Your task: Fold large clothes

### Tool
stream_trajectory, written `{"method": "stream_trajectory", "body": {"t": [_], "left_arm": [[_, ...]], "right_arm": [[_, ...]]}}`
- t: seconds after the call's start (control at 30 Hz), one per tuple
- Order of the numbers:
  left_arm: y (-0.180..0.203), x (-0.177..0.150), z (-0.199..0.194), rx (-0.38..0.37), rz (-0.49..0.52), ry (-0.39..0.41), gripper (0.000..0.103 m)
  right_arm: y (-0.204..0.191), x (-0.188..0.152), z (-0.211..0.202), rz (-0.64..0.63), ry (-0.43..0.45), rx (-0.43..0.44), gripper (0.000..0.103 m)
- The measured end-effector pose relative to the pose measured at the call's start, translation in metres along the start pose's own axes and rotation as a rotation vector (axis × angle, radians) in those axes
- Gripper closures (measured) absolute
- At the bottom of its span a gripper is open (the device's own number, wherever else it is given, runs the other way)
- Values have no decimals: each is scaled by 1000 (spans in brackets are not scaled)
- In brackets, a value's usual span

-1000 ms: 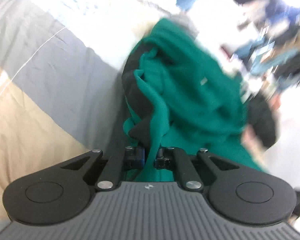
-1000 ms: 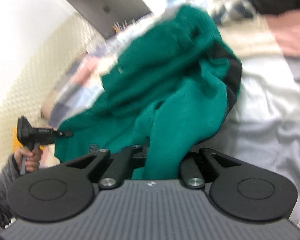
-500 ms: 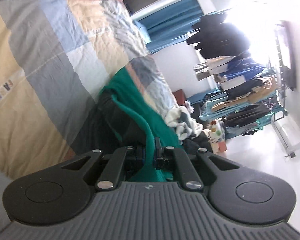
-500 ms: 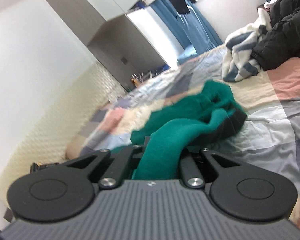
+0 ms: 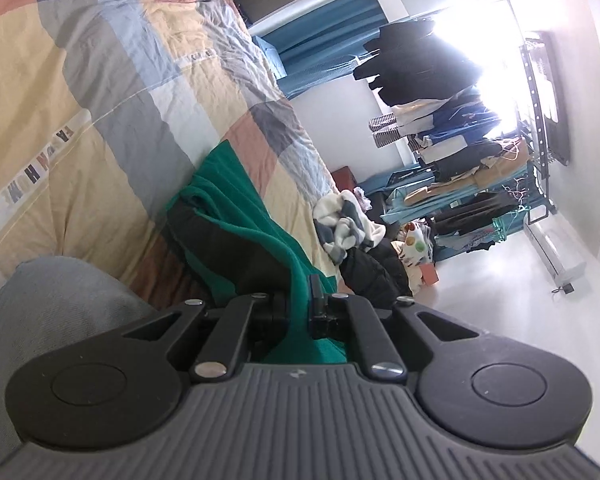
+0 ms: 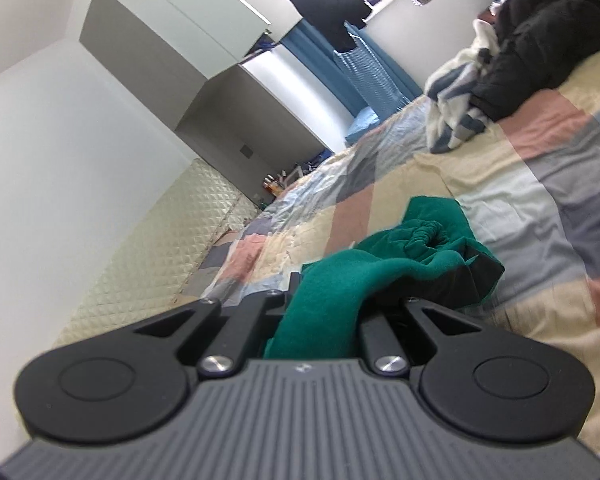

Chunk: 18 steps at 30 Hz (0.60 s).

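Left gripper (image 5: 298, 312) clamps green garment (image 5: 236, 196); right gripper (image 6: 324, 312) clamps same garment (image 6: 412, 248). Garment lies bunched mid-bed (image 5: 112, 120), black lining showing. Clothes pile (image 6: 540, 40) at far edge.

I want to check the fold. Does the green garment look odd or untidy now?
Yes. The green garment lies bunched and wrinkled on the patchwork quilt, with its black lining turned outward. Both the left tool and right tool grip it.

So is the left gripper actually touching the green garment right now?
Touching. In the left wrist view, the green garment runs straight between the fingers of the left gripper, which is shut on the fabric.
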State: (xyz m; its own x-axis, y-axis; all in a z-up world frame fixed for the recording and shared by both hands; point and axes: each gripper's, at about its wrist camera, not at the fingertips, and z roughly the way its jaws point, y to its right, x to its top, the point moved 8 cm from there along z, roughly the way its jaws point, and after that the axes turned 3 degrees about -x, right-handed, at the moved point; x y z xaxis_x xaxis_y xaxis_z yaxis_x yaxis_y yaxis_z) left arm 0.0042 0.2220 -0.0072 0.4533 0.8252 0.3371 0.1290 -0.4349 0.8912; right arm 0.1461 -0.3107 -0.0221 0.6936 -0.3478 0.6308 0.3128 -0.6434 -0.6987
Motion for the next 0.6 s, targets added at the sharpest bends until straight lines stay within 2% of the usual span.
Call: {"method": "stream_trajectory", "body": {"t": [0.1,0.27,0.4,0.53,0.6], "left_arm": [[-9,15,24,2,-28,12,95],[-11,59,87,26,-83,52,95],[3,97,139,72,-65,117,94],[3,129,186,149,-47,166,94],[-5,142,210,164,-66,189,94]], "right_arm": [[13,2,16,28,0,-33,94],[41,27,62,164,33,-49,94],[57,53,103,256,95,-59,94],[75,72,151,311,144,-131,94],[89,78,172,356,154,-157,94]]}}
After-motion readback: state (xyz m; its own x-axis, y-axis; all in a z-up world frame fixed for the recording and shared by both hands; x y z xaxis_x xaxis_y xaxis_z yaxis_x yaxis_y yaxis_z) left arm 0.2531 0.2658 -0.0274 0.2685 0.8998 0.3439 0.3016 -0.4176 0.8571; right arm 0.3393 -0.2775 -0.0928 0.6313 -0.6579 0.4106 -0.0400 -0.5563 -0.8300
